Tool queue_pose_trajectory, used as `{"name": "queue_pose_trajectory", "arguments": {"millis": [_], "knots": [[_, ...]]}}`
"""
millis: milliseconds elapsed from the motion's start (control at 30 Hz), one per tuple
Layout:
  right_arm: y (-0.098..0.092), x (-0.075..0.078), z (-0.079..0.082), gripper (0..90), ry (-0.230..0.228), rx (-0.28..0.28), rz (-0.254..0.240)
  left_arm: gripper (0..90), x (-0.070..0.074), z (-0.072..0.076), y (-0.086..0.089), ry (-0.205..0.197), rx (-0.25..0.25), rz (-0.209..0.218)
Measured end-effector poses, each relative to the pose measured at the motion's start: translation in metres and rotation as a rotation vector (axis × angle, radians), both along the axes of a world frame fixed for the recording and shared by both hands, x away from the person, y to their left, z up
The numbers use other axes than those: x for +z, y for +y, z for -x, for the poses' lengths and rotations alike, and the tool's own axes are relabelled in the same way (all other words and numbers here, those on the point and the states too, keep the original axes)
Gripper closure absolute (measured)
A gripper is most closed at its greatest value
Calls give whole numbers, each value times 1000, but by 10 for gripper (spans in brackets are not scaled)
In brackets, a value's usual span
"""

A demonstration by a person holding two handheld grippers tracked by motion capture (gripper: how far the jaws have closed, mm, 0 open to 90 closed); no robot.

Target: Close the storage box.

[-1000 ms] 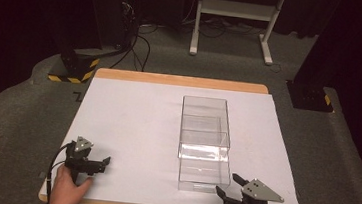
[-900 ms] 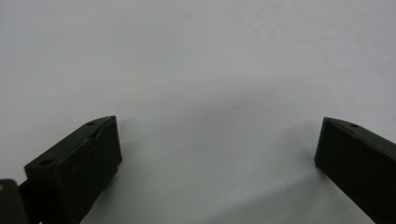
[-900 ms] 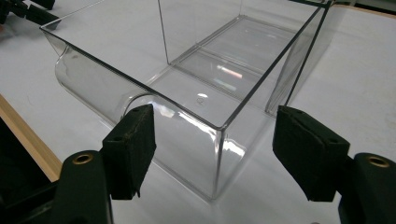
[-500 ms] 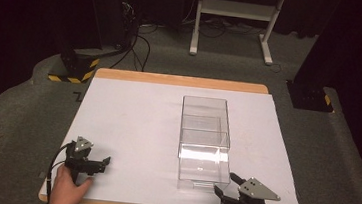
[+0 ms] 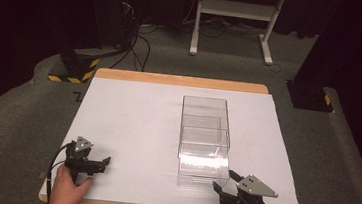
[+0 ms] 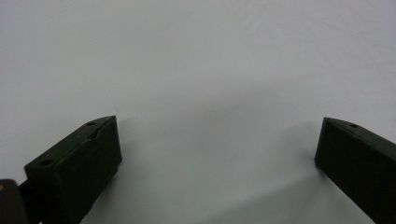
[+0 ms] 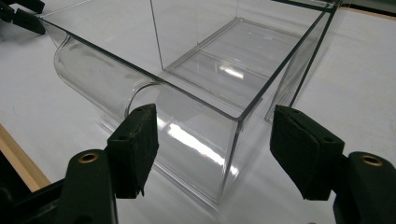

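So here's my setup: the clear rectangular plastic box (image 5: 204, 139) sits on the white sheet covering the wooden bench (image 5: 132, 122), a bit right of the middle, long side running away from me. It's open on top, with a smaller clear tray nested inside at the far half.

My right claw (image 5: 224, 182) is down at the near edge of the bench, nosed up to the near right corner of the box. From its own camera that corner (image 7: 233, 140) stands between the two black pads (image 7: 136, 149), but neither pad is touching the plastic, so nothing's gripped. The jaws have just been closing in and now stand fairly narrow around that corner.

My left claw (image 5: 98, 163) rests at the near left of the bench, well apart from the box, jaws spread wide over bare white sheet (image 6: 201, 70), holding nothing.
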State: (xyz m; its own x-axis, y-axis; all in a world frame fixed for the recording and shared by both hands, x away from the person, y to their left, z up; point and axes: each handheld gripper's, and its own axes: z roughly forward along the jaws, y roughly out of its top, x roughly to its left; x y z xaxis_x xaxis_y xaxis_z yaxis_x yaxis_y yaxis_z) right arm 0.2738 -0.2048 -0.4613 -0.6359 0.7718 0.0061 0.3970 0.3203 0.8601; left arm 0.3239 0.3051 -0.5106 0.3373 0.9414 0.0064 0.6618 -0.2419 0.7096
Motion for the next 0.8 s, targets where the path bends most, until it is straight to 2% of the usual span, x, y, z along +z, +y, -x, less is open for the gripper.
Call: {"name": "queue_pose_trajectory", "arguments": {"millis": [367,800], "knots": [[2,-2,-9,334,-20,-20,5,6,0,0,0,0,0,0],[2,-6,-23,307,-17,-46,9,6,0,0,0,0,0,2]]}}
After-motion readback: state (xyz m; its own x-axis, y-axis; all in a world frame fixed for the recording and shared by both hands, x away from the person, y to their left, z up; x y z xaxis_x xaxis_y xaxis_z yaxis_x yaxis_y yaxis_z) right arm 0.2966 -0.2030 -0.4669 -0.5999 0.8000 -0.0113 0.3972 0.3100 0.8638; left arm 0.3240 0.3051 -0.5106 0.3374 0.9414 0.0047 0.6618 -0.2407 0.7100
